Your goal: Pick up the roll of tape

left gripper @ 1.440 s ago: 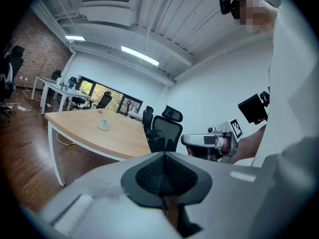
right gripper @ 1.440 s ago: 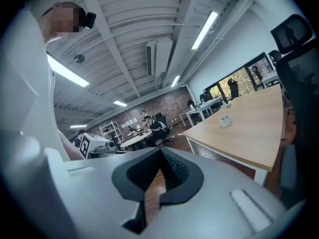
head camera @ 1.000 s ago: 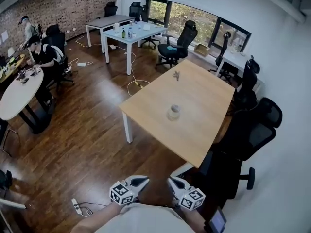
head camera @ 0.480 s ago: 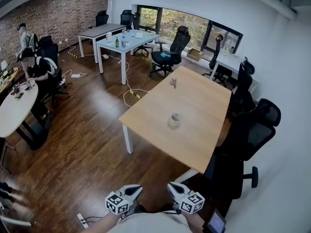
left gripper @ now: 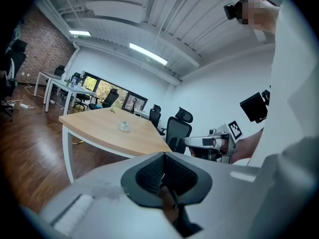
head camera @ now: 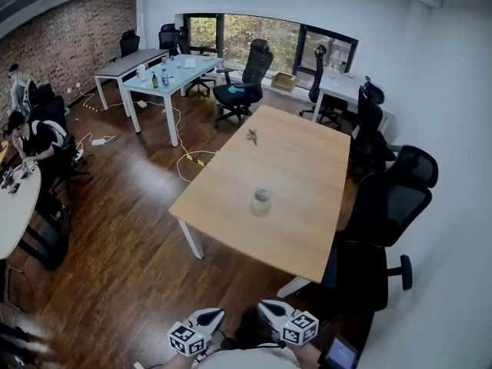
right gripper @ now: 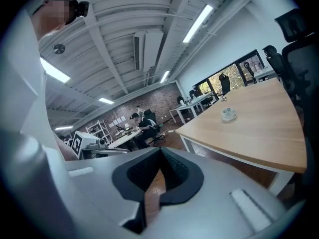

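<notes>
In the head view, a pale roll of tape [head camera: 260, 201] is seen standing on the light wooden worktop [head camera: 307, 167], about in its middle and toward the near left edge, with bare wood all around it. A small dark object [head camera: 251, 136], too small to be identified, lies further back on the same worktop, well apart from the roll. Black office chairs [head camera: 392, 198] are placed along the right side of the worktop. The left tongs [head camera: 211, 314] and the right tongs [head camera: 266, 307] are held at the bottom edge of the picture, close to each other and over the wooden floor [head camera: 131, 252], well apart from the roll. A seated person [head camera: 31, 141] is seen at the far left. In the left gripper view, the left tongs [left gripper: 163, 169] are shown with the two dark pads pressed together and nothing between them; the roll of tape [left gripper: 124, 127] is seen far ahead on the worktop [left gripper: 99, 131]. In the right gripper view, the right tongs [right gripper: 160, 156] are also closed at the tips and empty, and the roll of tape [right gripper: 229, 114] is seen far off to the right on the worktop [right gripper: 259, 128].
</notes>
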Available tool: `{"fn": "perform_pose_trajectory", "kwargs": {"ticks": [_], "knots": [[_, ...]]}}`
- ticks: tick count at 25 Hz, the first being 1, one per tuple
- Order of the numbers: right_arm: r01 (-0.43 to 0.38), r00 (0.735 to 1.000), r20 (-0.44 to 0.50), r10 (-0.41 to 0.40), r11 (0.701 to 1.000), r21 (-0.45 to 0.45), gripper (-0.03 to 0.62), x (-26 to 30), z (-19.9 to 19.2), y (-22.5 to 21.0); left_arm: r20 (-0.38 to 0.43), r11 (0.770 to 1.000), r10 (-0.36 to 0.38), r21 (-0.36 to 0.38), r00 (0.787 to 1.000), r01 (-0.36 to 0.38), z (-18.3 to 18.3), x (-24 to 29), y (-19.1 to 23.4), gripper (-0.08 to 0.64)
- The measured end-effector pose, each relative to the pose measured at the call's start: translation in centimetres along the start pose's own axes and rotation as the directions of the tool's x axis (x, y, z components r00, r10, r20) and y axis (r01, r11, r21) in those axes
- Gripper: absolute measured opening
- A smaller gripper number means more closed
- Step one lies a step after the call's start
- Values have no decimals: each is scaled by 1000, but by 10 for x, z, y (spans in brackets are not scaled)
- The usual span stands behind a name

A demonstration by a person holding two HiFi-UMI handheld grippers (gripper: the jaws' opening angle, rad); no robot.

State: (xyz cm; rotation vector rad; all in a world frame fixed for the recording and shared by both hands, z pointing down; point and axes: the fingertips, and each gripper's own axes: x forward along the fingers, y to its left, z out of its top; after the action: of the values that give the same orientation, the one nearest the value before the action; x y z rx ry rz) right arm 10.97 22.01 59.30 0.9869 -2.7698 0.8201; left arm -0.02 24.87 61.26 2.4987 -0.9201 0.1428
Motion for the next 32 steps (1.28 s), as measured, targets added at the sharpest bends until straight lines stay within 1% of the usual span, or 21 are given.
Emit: {"fn": "perform_pose_trajectory", "kwargs": {"ticks": [6,10,12,15,21,25,28,32], "knots": [[-48,999,15,48,999,-8,6,42,40,-33,-15,999,34,22,999,-34,36,27,41,5],[-62,998,34,62,998,-5,7,66,70,-62,-24,997,41,71,999,-39,67,56,67,5],[-66,997,41,66,998,-3,6,75,83,-73,-31,994,37,100,999,-34,83,70,73,5],[-76,996,51,76,997,0,7,82,96,-92,-38,992,32,122,999,-27,97,90,80,3],[-71,996,62,70,997,25,7,89,109,-132,-51,991,32,128,998,-25,106,126,91,5],[-64,996,63,61,997,40,7,88,115,-140,-52,994,38,109,998,-32,115,132,101,5],[-43,997,67,39,998,56,8,87,115,-153,-63,993,34,119,997,-26,118,137,109,5],[-17,998,68,13,998,61,8,89,115,-157,-80,994,25,108,996,-16,117,141,124,5]]}}
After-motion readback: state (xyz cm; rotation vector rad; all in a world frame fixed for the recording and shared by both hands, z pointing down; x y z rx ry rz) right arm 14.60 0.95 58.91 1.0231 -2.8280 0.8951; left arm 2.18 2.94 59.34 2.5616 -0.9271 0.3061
